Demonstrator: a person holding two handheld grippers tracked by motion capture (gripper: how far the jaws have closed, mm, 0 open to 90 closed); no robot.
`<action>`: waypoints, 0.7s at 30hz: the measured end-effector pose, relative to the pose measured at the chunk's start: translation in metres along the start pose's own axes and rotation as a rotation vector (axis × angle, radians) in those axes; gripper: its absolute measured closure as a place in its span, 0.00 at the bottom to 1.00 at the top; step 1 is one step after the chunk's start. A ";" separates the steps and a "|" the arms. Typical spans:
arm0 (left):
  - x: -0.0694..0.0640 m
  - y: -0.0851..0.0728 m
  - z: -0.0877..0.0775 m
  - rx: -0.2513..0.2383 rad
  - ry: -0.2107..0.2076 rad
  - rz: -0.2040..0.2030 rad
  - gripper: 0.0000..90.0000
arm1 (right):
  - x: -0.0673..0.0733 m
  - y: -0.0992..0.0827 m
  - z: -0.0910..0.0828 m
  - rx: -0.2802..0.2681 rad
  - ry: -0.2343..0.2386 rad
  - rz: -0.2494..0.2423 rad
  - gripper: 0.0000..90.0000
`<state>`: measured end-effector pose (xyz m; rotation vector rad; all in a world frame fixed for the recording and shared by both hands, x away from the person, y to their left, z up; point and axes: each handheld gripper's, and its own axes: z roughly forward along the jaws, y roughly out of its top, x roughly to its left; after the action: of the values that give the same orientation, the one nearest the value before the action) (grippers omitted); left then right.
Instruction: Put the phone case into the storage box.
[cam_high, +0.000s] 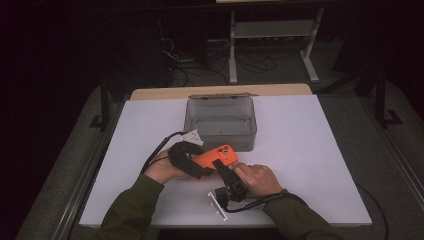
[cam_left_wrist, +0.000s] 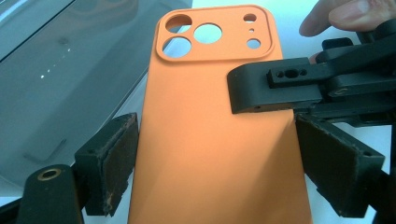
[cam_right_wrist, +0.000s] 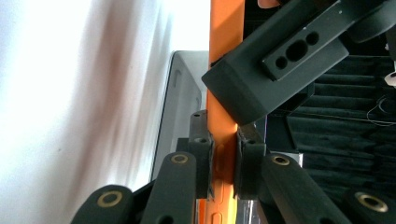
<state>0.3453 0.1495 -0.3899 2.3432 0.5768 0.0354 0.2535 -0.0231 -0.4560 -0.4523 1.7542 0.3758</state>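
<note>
The orange phone case (cam_high: 220, 156) sits mid-frame in the high view, just below the clear plastic box (cam_high: 220, 121), lifted off the white table (cam_high: 310, 165) between both grippers. Left gripper (cam_high: 200, 167) spans the case across its width: in the left gripper view the pads (cam_left_wrist: 122, 158) press on both long edges, jaws set wide, w/ the camera cutouts at the top of frame. Right gripper (cam_high: 218, 165) has its jaws near shut, pinching the case edge-on; in the right gripper view the thin orange wall (cam_right_wrist: 225, 154) runs btwn its two pads (cam_right_wrist: 204, 154), lower centre.

Handling, as a guess: light, probably soft silicone or thin plastic, so it flexes & could bow or pop out if squeezed hard across the width. Matte skin looks grippy, not slick. Not fragile. Best hold is on the long side edges away from the cutout corner, where the wall is weakest.

No brand, label or writing can be read on the case, box or grippers.

A small white bracket-like piece (cam_high: 218, 206) lies on the table at bottom centre.
</note>
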 end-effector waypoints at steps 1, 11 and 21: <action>0.000 0.000 0.000 0.000 -0.001 0.000 0.18 | 0.000 0.000 0.000 -0.001 -0.001 -0.002 0.88; 0.000 0.000 -0.007 -0.048 -0.005 0.005 0.21 | 0.002 0.000 0.000 0.000 0.023 -0.018 0.89; 0.000 0.000 -0.011 -0.063 -0.002 0.005 0.21 | 0.003 -0.001 0.001 0.000 0.025 -0.003 0.89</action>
<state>0.3435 0.1570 -0.3817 2.2836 0.5612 0.0520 0.2539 -0.0237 -0.4588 -0.4615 1.7770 0.3698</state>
